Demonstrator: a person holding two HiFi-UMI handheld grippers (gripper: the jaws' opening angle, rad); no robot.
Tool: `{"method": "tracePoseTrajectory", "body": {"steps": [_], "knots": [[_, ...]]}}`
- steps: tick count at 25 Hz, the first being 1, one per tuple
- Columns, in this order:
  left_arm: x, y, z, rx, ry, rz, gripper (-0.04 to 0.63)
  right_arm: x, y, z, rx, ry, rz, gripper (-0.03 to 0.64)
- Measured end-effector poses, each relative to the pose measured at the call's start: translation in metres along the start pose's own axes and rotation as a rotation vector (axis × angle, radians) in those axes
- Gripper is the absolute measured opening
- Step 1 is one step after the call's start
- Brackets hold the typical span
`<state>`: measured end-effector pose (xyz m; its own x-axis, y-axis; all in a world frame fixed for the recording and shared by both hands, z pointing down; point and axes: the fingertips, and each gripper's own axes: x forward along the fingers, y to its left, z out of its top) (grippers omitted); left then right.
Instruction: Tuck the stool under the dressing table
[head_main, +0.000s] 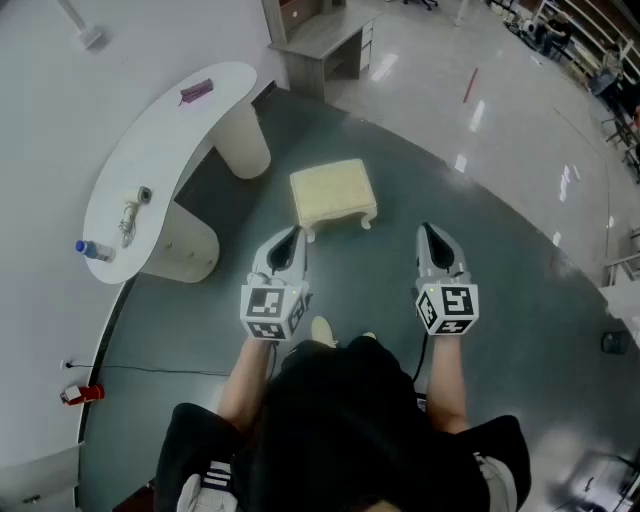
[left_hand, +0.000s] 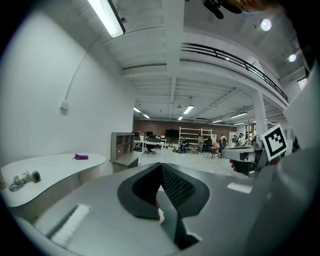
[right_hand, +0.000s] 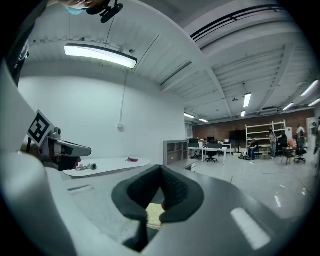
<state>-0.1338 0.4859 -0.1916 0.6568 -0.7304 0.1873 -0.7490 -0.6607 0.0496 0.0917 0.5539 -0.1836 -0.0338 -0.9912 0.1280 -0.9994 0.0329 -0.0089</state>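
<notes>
Barely started tbh: stool (head_main: 333, 194) sits out beside the table (head_main: 160, 160), not under it. Left gripper (head_main: 292, 240) and right gripper (head_main: 430, 238) hover further out, fingers together, empty.

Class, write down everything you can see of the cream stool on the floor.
The stool has a square, pale cream top that looks padded and short curved legs of the same colour. It stands upright on the dark floor, out in the open beside the curved white dressing table, not under it. Nothing rests on it, and neither the left gripper nor the right gripper touches it.
</notes>
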Motion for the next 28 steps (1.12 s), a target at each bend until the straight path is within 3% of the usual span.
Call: {"method": "tracePoseTrajectory", "body": {"steps": [28], "knots": [[0.003,0.093,0.002,-0.030,-0.035,-0.017,0.006,0.063,0.071,0.016,0.002,0.001,0.006,0.002]]}}
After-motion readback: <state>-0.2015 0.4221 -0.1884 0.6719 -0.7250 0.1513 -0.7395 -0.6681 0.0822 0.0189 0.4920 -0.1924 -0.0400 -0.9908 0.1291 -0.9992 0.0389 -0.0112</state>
